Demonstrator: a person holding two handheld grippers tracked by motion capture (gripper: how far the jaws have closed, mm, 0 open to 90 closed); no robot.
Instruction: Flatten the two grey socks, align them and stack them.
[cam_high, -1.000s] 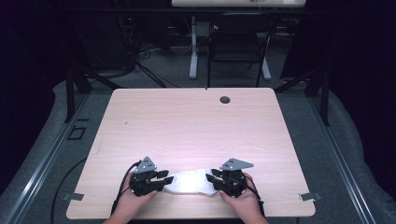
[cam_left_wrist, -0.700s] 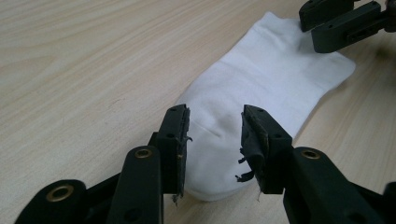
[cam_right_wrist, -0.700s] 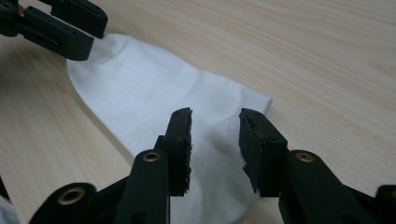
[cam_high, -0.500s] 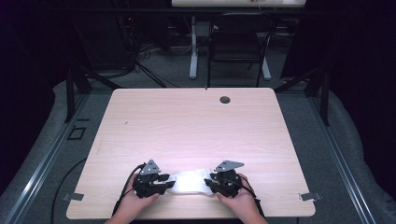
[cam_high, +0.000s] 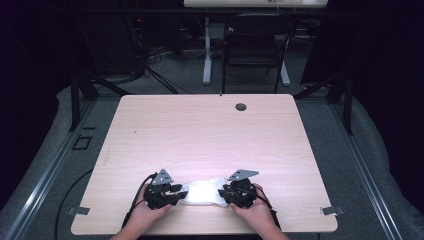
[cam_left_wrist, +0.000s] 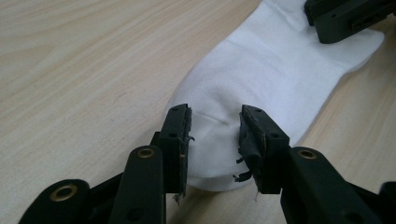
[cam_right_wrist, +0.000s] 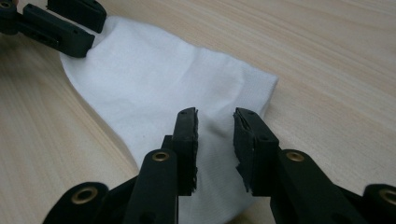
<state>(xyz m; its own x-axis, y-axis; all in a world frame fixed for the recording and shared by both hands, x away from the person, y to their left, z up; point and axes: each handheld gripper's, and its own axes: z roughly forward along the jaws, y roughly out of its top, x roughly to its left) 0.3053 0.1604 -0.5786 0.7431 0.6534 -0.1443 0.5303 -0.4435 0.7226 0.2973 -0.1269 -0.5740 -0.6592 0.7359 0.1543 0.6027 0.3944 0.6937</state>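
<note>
A white sock (cam_high: 202, 192) lies flat near the table's front edge, between my two grippers. My left gripper (cam_high: 176, 192) stands over its rounded toe end. In the left gripper view the left gripper (cam_left_wrist: 215, 119) has its jaws apart, with sock (cam_left_wrist: 261, 70) fabric slightly creased between the pads. My right gripper (cam_high: 225, 193) is at the cuff end. In the right gripper view the right gripper (cam_right_wrist: 215, 121) also has its jaws apart over the sock (cam_right_wrist: 154, 79). Both pairs of jaws have just been closing. Neither pair pinches the fabric tight.
The wooden table (cam_high: 210, 135) has a cable hole (cam_high: 241, 106) near its far edge. A dark chair (cam_high: 255, 45) and floor cables stand beyond it. The person's hands come in over the front edge.
The right gripper has shifted slightly left toward the left one, and the sock between them looks a little shorter. The left gripper has hardly moved.
</note>
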